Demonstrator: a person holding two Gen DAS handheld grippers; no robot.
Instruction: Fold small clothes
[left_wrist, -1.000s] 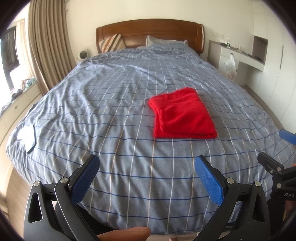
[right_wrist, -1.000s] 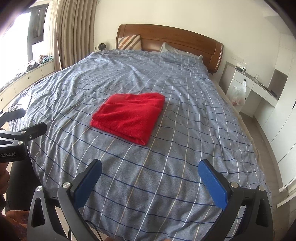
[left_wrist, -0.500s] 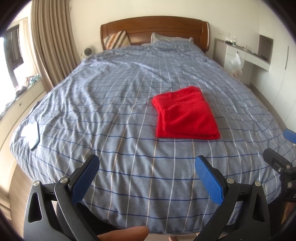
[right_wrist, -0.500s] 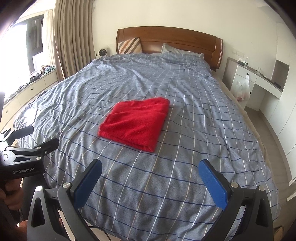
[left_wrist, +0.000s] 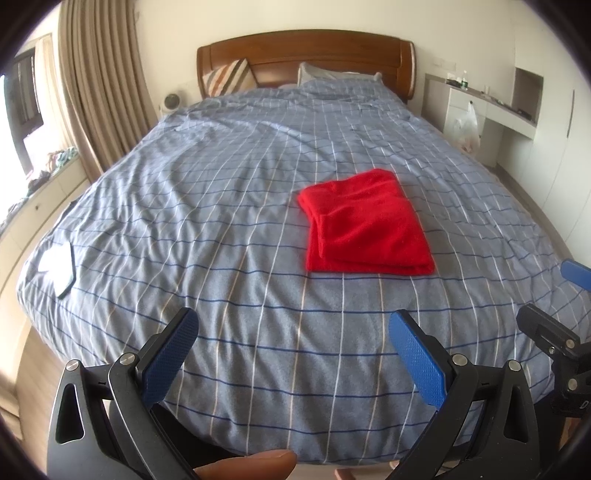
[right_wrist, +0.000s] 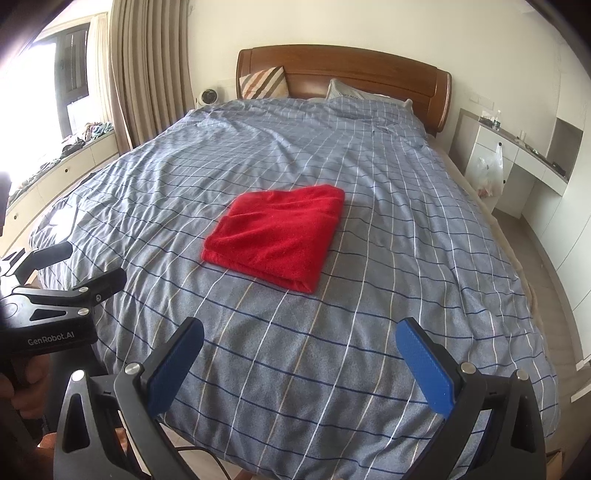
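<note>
A bedroom with pale walls and beige curtains (left_wrist: 99, 85) holds a wide bed (left_wrist: 229, 206) under a blue-grey checked cover, its wooden headboard (left_wrist: 306, 51) at the far end with a striped cushion (left_wrist: 231, 75) propped against it. A red garment (left_wrist: 364, 223), folded into a neat rectangle, lies flat on the bed, roughly at its middle and well short of the headboard. Near the bed's foot, the left tongs (left_wrist: 293, 345) hang above the cover, released, blue pads spread wide with nothing between them. The right tongs (right_wrist: 299, 354) hover likewise near the foot, released and empty. Both are well apart from the garment. A white built-in desk (right_wrist: 517, 151) stands beside the bed, a plastic bag (right_wrist: 489, 171) hanging at its front.
</note>
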